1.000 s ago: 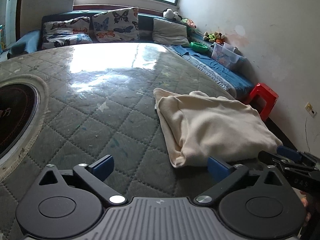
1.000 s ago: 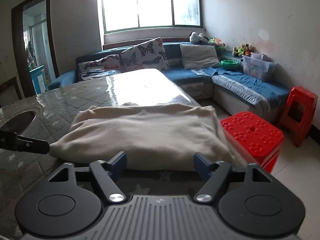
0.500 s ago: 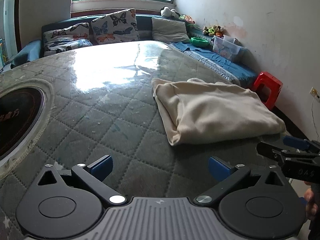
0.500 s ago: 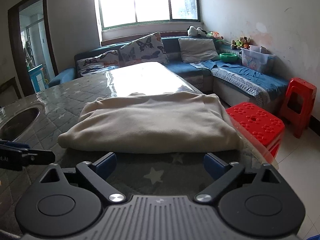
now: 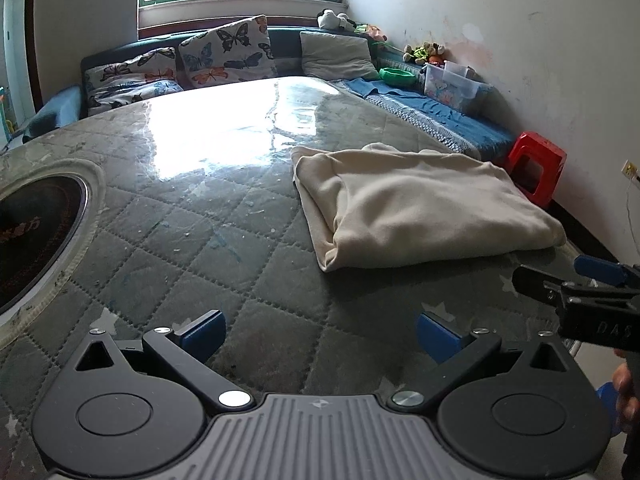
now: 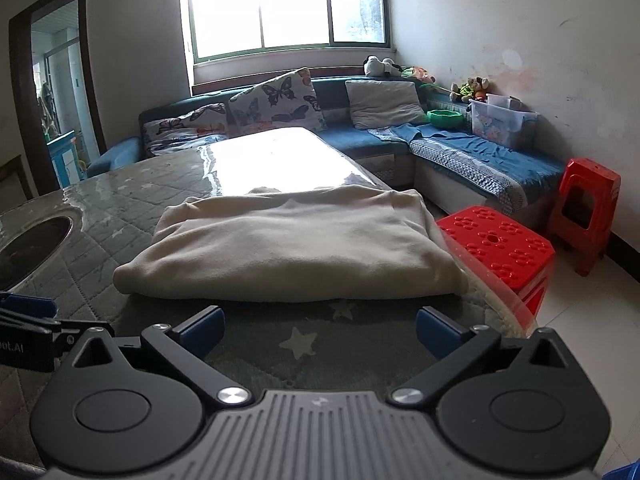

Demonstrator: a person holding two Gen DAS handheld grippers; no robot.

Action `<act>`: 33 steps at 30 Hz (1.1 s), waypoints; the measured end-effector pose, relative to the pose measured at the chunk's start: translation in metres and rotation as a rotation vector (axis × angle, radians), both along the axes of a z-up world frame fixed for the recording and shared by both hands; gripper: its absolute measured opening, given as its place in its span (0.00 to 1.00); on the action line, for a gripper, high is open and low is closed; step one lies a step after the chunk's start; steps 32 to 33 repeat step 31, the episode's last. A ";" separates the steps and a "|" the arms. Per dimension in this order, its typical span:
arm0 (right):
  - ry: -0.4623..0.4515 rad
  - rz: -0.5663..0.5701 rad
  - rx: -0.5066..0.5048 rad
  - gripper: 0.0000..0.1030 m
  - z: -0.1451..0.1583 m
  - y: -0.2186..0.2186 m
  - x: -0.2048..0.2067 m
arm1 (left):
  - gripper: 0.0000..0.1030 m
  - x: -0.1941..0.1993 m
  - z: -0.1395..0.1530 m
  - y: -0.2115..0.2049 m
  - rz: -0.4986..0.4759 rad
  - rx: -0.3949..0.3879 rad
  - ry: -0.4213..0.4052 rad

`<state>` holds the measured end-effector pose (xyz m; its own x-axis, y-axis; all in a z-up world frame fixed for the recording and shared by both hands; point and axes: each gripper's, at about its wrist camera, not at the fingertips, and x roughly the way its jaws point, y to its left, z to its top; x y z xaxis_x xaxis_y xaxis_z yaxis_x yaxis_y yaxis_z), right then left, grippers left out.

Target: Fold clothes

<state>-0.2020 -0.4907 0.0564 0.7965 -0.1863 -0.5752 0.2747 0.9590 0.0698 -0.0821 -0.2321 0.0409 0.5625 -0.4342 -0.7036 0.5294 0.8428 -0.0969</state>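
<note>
A cream garment (image 5: 416,204) lies folded into a thick rectangle on the quilted green table (image 5: 192,240), near its right edge. It also shows in the right wrist view (image 6: 288,244), straight ahead. My left gripper (image 5: 320,330) is open and empty, back from the garment's near left corner. My right gripper (image 6: 320,326) is open and empty, just short of the garment's near folded edge. The right gripper shows at the right of the left wrist view (image 5: 580,288); the left gripper shows at the left edge of the right wrist view (image 6: 36,320).
A round dark hotplate (image 5: 28,240) is set into the table at the left. Two red plastic stools (image 6: 500,252) stand by the table's right edge. A blue corner sofa (image 6: 460,152) with cushions, a storage box and toys lines the back and right walls.
Both grippers have drawn back from the folded garment, toward the table's near edge, and stayed open. The garment lies still.
</note>
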 end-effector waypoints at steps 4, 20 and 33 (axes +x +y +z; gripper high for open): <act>0.004 -0.006 -0.002 1.00 -0.001 0.001 -0.001 | 1.00 -0.003 -0.001 -0.001 0.012 0.014 -0.002; 0.006 0.002 -0.008 1.00 -0.001 0.007 -0.004 | 1.00 -0.007 -0.004 -0.003 0.011 0.031 0.004; 0.003 -0.003 -0.005 1.00 -0.001 0.007 -0.006 | 1.00 -0.012 0.000 -0.008 0.006 0.026 -0.011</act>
